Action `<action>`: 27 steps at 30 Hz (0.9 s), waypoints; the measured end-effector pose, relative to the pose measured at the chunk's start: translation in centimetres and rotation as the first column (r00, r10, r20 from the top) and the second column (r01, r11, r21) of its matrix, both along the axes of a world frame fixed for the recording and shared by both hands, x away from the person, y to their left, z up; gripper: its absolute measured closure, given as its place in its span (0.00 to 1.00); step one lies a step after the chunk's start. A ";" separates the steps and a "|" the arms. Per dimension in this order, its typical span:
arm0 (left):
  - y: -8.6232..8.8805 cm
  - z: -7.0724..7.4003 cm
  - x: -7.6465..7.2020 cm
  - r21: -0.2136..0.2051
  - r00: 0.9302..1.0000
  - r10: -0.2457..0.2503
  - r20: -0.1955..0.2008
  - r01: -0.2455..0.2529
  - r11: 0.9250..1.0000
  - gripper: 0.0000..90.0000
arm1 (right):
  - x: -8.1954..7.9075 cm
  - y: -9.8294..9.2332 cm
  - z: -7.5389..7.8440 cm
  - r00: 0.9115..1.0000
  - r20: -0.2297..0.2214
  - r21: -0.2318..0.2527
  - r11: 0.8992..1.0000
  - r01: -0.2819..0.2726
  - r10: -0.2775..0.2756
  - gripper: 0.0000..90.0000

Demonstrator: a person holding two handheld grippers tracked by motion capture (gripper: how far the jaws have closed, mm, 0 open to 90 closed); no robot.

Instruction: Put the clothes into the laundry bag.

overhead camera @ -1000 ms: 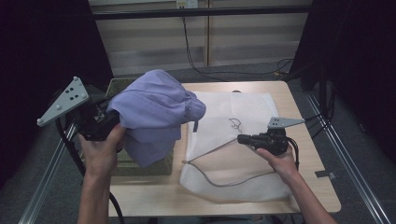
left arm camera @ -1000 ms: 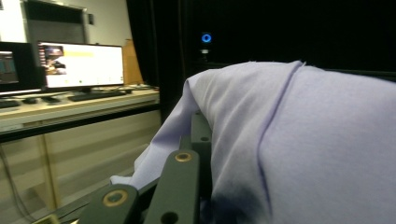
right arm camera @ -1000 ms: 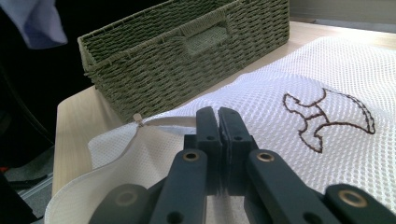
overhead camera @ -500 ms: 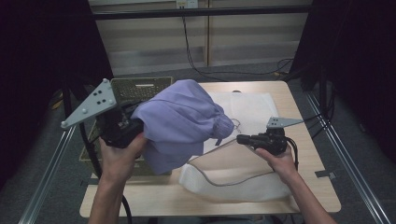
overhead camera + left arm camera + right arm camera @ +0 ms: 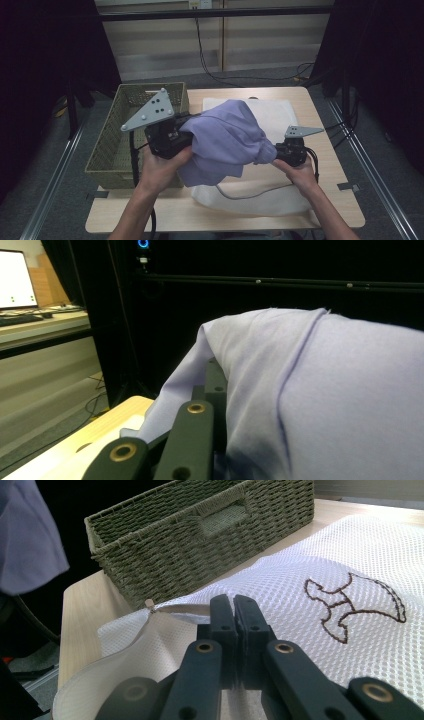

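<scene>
My left gripper (image 5: 186, 134) is clamped on the lavender garment (image 5: 225, 140), above the white mesh bag (image 5: 320, 570); my right gripper (image 5: 233, 607) pinches the bag's edge beside the wicker basket (image 5: 112, 145).

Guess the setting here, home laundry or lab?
Likely a lab recording rig: black curtains around a small wooden table, a monitor on a side desk, and cabled handheld grippers handling a lilac garment.

Woven wicker basket (image 5: 111, 145), white mesh bag (image 5: 320, 565)

We see a dim room with black surrounds; soft overhead light falls on the bench (image 5: 325, 200), and the nearest tongs look slightly blurred.
</scene>
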State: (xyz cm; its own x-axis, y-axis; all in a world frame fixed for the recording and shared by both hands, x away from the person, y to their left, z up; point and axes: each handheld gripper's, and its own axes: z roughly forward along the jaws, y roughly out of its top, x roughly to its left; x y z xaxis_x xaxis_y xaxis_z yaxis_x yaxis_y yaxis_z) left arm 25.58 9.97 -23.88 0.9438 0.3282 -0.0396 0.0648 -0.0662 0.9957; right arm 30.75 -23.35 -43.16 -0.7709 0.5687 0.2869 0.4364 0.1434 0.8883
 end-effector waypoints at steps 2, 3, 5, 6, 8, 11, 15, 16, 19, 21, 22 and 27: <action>-0.6 -0.3 0.0 0.002 1.000 -0.010 -0.003 0.010 1.000 0.93 | 0.0 0.0 0.0 1.000 -0.006 0.006 1.000 0.001 -0.001 0.98; -0.9 -0.5 0.1 0.012 1.000 -0.016 -0.004 0.016 1.000 0.93 | 0.0 -0.1 0.0 1.000 -0.006 0.007 1.000 0.000 0.000 0.98; -1.3 -0.8 0.1 0.030 1.000 -0.021 -0.010 0.021 0.999 0.93 | 0.0 -0.1 0.0 1.000 -0.009 0.009 1.000 0.000 0.000 0.98; -1.6 -1.1 0.2 0.032 1.000 -0.025 -0.013 0.026 0.999 0.92 | 0.0 -0.1 0.0 1.000 -0.012 0.011 1.000 0.000 0.000 0.98; -2.0 -1.6 0.4 0.039 0.999 -0.034 -0.023 0.035 0.999 0.93 | 0.0 -0.1 0.0 1.000 -0.013 0.012 1.000 0.001 0.000 0.98; -2.2 -2.5 0.5 0.038 0.998 -0.034 -0.044 0.036 0.999 0.92 | 0.0 -0.1 0.0 1.000 -0.011 0.011 1.000 0.000 0.000 0.98; -2.3 -4.0 1.1 0.026 0.997 -0.039 -0.073 0.041 0.999 0.92 | 0.1 -0.2 0.0 1.000 -0.009 0.011 1.000 0.001 -0.001 0.98; -2.5 -4.4 1.3 0.019 0.996 -0.034 -0.084 0.036 0.999 0.92 | 0.1 -0.1 0.0 1.000 -0.011 0.008 1.000 0.001 -0.001 0.98; -2.9 -5.4 1.8 0.024 0.995 -0.041 -0.089 0.044 0.999 0.92 | 0.1 0.0 0.0 1.000 -0.011 0.008 1.000 -0.003 0.003 0.98; -3.2 -6.0 2.0 0.028 0.994 -0.041 -0.098 0.044 0.999 0.92 | 0.2 0.0 0.0 1.000 -0.009 0.010 1.000 -0.005 0.005 0.98; -3.4 -6.2 2.0 0.025 0.994 -0.039 -0.102 0.042 0.999 0.92 | 0.2 0.0 0.0 1.000 -0.012 0.010 1.000 -0.005 0.005 0.98; -4.1 -7.4 2.5 0.050 0.993 -0.047 -0.104 0.052 0.997 0.92 | 0.2 -0.1 -0.2 1.000 -0.015 0.010 1.000 -0.004 0.004 0.98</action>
State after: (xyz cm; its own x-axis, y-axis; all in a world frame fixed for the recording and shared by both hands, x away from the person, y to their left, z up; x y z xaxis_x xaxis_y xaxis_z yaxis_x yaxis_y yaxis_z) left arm 28.07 5.88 -31.27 0.9506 0.2857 -0.1212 0.1621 -0.1239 0.9790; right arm 30.91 -23.45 -43.32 -0.7685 0.5627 0.3044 0.4493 0.1360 0.8830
